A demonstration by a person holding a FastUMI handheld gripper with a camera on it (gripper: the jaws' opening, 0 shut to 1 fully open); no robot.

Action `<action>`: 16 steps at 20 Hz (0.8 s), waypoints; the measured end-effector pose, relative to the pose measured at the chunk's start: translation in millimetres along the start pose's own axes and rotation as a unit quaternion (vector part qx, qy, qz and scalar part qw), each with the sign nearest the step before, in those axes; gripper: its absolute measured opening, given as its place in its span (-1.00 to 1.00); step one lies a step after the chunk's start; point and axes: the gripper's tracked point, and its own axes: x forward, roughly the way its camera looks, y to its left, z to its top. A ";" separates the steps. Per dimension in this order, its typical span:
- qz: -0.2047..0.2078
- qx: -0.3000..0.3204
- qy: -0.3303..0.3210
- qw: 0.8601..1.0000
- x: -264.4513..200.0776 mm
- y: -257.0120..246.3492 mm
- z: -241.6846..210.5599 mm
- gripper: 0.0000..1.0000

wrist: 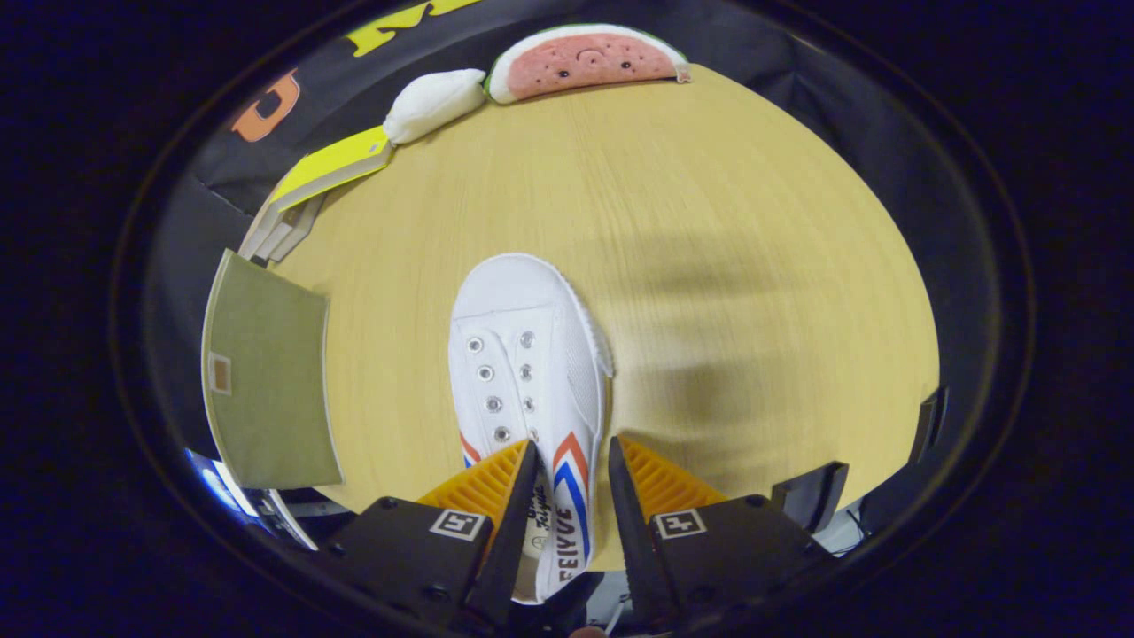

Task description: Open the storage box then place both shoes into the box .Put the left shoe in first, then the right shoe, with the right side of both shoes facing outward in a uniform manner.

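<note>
While its two fingers [523, 496] clamp the side wall of one white shoe [523, 354], the gripper [571, 461] stands narrow over the wooden table [726, 266], toe pointing toward one watermelon cushion [585, 60].

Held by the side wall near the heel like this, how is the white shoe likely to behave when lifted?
The shoe looks like soft canvas with no laces, so the wall between the fingers will probably fold. It is likely light, yet the toe reaches well beyond the gripper, so it may droop. The ridged pads should limit slipping.
</note>
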 end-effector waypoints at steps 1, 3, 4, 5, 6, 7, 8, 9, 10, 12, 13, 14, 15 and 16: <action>0.003 0.001 0.004 1.000 2.5 -1.3 1.1 0.07; 0.009 0.000 0.012 1.000 -1.9 -3.0 2.0 -0.05; 0.011 0.001 0.013 1.000 1.0 -4.0 1.3 -0.11; 0.013 0.004 0.012 1.000 -3.1 -4.3 2.8 -0.26; 0.014 0.008 0.011 1.000 -2.4 -5.0 2.9 -0.34; 0.015 0.011 0.008 1.000 -3.0 -5.7 2.1 -0.50; 0.018 0.019 0.002 1.000 -5.1 -5.1 3.5 -0.56; 0.022 0.026 0.001 0.999 -5.4 -3.9 3.3 -0.79; 0.026 0.033 0.000 0.999 -6.0 -2.4 2.4 -0.82; 0.035 0.048 -0.003 0.998 -9.8 2.3 1.1 -0.85; 0.043 0.053 -0.007 0.998 -16.8 8.3 -1.0 -0.85; 0.051 0.059 -0.011 0.997 -26.4 17.0 -4.1 -0.85; 0.059 0.060 -0.016 0.996 -34.0 26.3 -5.0 -0.85; 0.064 0.061 -0.022 0.996 -43.8 36.6 -4.6 -0.85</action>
